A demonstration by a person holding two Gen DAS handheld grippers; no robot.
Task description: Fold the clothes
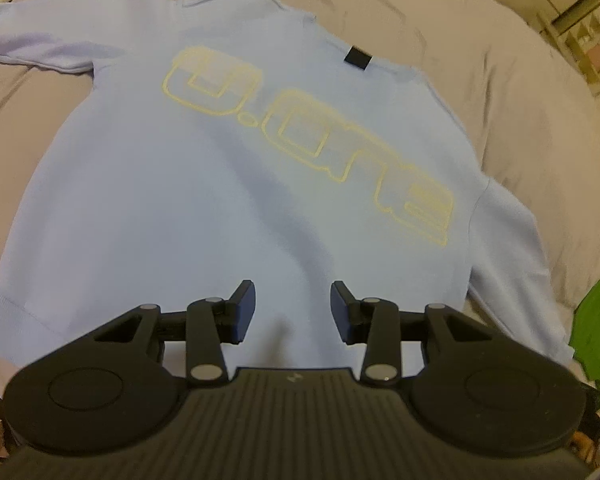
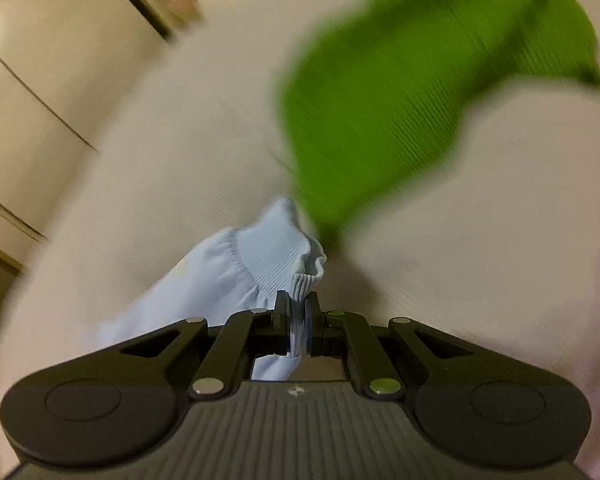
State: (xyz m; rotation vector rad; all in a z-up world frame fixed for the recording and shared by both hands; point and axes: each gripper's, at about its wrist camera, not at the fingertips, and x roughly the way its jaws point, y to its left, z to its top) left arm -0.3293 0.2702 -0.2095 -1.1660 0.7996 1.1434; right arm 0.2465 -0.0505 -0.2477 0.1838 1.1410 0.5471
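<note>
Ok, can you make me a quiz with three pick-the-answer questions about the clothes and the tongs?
1. Where is the green cloth from the sweatshirt, in the left view?
A. on top of it
B. beside it, at the right
C. under it

2. What colour are the letters on the sweatshirt?
A. red
B. black
C. yellow

3. What are the right tongs doing?
A. pinching the cuff
B. wide open
C. holding the green cloth

Answers:
1. B, the green cloth shows at the right edge, off the sweatshirt.
2. C, pale yellow outlines on light blue.
3. A, ribbed blue fabric sits between the closed tongs, while the left tongs are open.
</note>
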